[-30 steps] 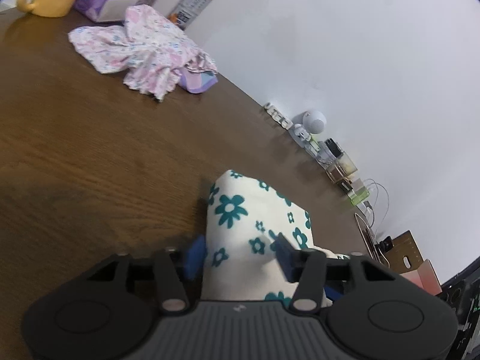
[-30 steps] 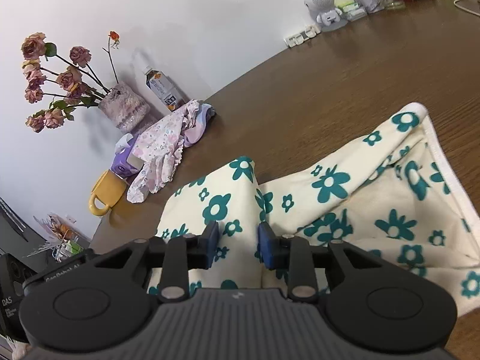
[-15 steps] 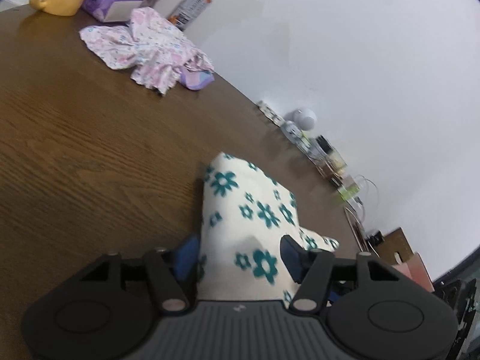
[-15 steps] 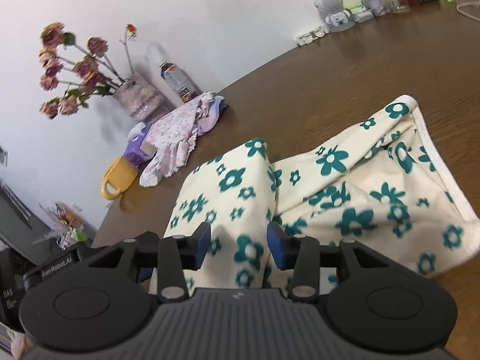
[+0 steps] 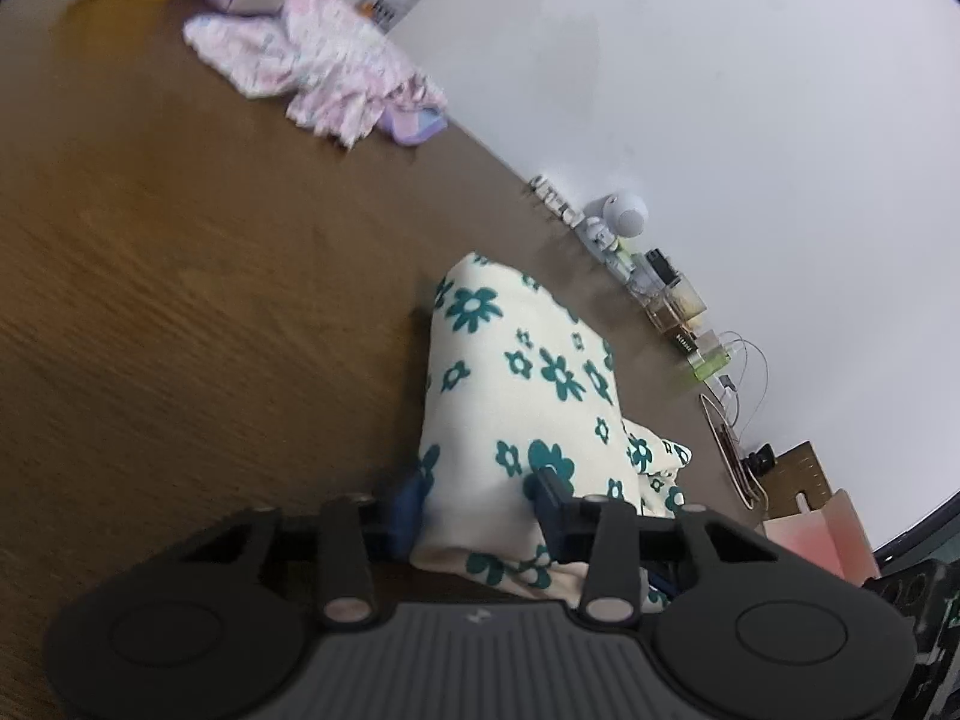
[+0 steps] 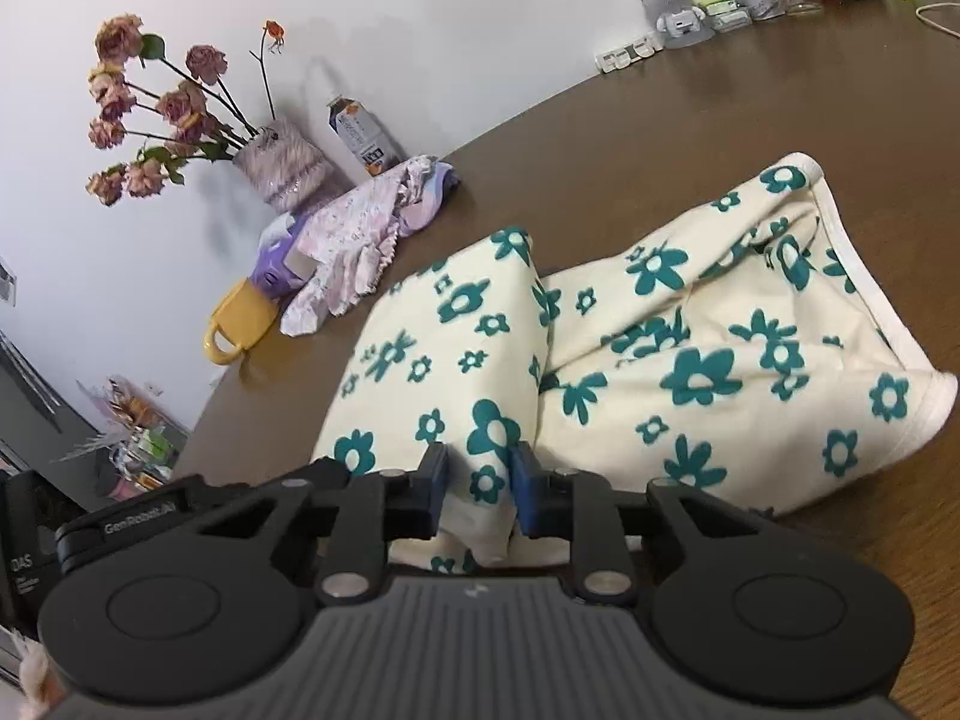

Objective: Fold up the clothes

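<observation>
Both sets of jaws are closing in with cloth between them: the right gripper (image 6: 479, 483) is nipping a bunched fold of the cream garment with teal flowers (image 6: 690, 324), and the left gripper (image 5: 477, 501) is squeezing a fatter hump of the same fabric, though I can't tell if either grip is fully firm yet. The garment lies half-gathered on the brown wooden table (image 5: 180, 300), well away from the crumpled pink garment (image 6: 354, 240), yellow mug (image 6: 240, 324) and vase of dried roses (image 6: 288, 165) by the wall. I'd say make sure both pinches catch every layer before lifting, then carry both corners over evenly so the fold lands square rather than twisted.
</observation>
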`<state>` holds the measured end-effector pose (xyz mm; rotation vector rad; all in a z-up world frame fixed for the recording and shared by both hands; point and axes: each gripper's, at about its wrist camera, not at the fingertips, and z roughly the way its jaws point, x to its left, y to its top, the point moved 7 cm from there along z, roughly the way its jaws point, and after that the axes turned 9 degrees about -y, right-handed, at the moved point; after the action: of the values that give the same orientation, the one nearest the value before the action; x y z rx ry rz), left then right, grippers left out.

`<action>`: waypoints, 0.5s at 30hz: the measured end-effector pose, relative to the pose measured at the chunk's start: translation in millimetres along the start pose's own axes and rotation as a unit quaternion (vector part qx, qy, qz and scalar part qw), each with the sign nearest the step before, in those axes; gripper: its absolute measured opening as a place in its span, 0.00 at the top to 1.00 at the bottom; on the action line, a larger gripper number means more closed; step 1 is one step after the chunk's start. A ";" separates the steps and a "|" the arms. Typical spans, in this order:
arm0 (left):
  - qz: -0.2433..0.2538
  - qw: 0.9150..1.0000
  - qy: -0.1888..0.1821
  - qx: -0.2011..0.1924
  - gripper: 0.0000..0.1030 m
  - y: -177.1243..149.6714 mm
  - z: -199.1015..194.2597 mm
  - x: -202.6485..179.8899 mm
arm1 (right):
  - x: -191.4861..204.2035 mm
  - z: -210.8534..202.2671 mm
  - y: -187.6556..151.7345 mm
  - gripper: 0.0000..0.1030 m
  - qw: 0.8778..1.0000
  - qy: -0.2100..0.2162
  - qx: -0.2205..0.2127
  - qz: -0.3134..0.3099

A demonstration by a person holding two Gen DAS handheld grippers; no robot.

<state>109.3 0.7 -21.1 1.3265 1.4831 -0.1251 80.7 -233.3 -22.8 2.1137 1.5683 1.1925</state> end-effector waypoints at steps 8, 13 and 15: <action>0.026 1.000 0.001 -0.012 0.72 -5.2 -8.4 -3.9 | 1.4 -8.4 -7.4 0.79 1.000 0.003 -0.002 -0.026; 0.043 0.999 0.003 -0.011 0.47 -9.0 -14.7 -8.8 | 4.4 -16.5 -8.4 0.62 0.999 0.005 -0.008 -0.045; 0.064 0.998 0.008 -0.001 0.63 -12.4 -13.9 -10.6 | 6.4 -19.8 -10.1 0.62 0.998 0.000 -0.011 -0.064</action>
<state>89.0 -1.3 -14.3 1.4192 1.4076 -0.0300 59.9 -228.8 -13.6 1.9676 1.6557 1.1623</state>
